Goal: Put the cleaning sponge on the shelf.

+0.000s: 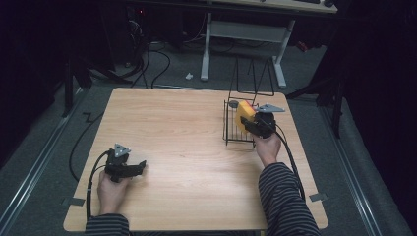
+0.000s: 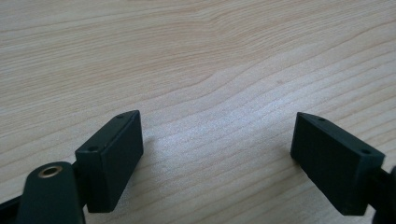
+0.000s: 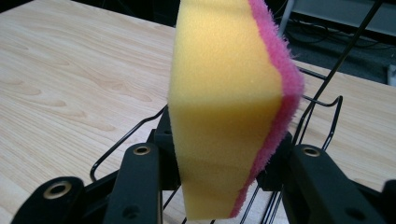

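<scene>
A yellow sponge point(image 1: 244, 114) with a pink scouring side stands on edge in my right gripper point(image 1: 247, 124), which is shut on it. In the right gripper view the sponge point(image 3: 224, 102) rises between the two black jaws of that gripper point(image 3: 222, 156), pink face to the right. It hangs over a black wire rack point(image 1: 230, 133) at the table's right side, and the rack's wires point(image 3: 322, 100) run below and behind it. My left gripper point(image 1: 140, 166) rests low at the table's front left. Its jaws point(image 2: 217, 140) stand wide open over bare wood.
The wooden table point(image 1: 177, 128) is bare between the two hands. A tall black wire frame point(image 1: 253, 78) stands at the table's far edge behind the rack. Beyond it are a white-legged desk point(image 1: 243, 34) and cables on the grey floor.
</scene>
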{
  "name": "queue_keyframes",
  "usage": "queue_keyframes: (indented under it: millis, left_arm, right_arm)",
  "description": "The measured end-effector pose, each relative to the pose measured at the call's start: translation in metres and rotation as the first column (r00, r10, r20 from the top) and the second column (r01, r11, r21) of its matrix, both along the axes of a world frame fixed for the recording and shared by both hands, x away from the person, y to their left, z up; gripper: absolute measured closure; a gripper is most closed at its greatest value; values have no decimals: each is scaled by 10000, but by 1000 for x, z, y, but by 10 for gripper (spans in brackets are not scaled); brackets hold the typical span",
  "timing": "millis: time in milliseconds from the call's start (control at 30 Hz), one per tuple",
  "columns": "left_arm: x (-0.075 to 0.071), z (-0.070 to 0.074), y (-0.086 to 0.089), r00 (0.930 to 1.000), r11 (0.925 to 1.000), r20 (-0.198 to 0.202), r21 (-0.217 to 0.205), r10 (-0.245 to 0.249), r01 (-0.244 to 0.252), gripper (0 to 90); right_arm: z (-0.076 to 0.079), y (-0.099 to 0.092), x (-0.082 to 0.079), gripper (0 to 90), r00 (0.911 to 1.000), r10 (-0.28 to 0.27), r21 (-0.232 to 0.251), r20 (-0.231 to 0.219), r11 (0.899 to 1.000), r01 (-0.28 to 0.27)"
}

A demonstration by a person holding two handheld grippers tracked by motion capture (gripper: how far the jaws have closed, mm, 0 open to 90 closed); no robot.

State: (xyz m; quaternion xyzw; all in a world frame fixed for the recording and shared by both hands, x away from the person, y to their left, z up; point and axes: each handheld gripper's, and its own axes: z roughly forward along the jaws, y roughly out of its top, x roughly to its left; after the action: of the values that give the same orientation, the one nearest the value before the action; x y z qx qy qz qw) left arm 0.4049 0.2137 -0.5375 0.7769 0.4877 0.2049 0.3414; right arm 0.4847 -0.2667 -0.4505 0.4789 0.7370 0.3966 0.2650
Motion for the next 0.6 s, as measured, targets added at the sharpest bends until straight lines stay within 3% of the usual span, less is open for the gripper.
queue_keyframes:
  millis: [367, 600]
  left_arm:
    - [0, 0, 0, 10000, 10000, 1, 1, 0, 0, 174]
    - [0, 0, 0, 10000, 10000, 0, 1, 0, 0, 174]
  right_arm:
    - [-13, 0, 11, 609, 9989, -401, -141, -240, 9991, 398]
    - [-18, 2, 14, 607, 9992, -384, -175, -138, 9991, 382]
